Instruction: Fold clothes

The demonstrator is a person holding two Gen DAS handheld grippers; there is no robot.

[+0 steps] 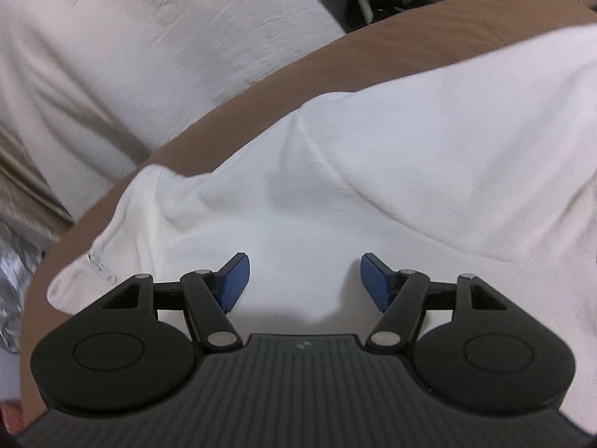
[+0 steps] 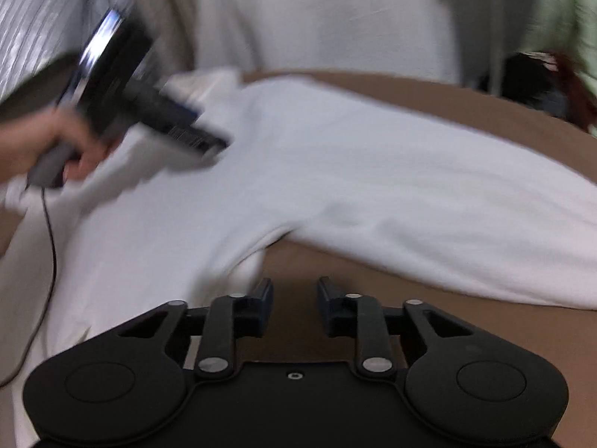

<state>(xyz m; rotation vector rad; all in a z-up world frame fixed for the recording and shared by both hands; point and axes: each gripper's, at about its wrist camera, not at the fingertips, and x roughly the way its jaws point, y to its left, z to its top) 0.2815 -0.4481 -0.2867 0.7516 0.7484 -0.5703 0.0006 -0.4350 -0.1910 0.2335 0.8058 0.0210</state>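
A white garment (image 1: 373, 194) lies spread on a brown surface (image 1: 261, 86), rumpled into soft folds. In the left wrist view, a buttoned edge of it (image 1: 99, 267) rests near the brown surface's left side. The left gripper (image 1: 301, 282) hovers over the middle of the fabric with its blue pads (image 1: 235, 280) spread wide and nothing between them.

In the right wrist view, one long part of the white garment (image 2: 373, 171) stretches to the right across the brown surface (image 2: 466, 100). The right gripper (image 2: 294, 308) sits above bare brown surface just beside the garment's lower fold, its fingers (image 2: 261, 308) parted and empty. The left hand (image 2: 56, 142) holds the other gripper, blurred, over the cloth at upper left. A thin dark cable (image 2: 50, 246) trails across the fabric
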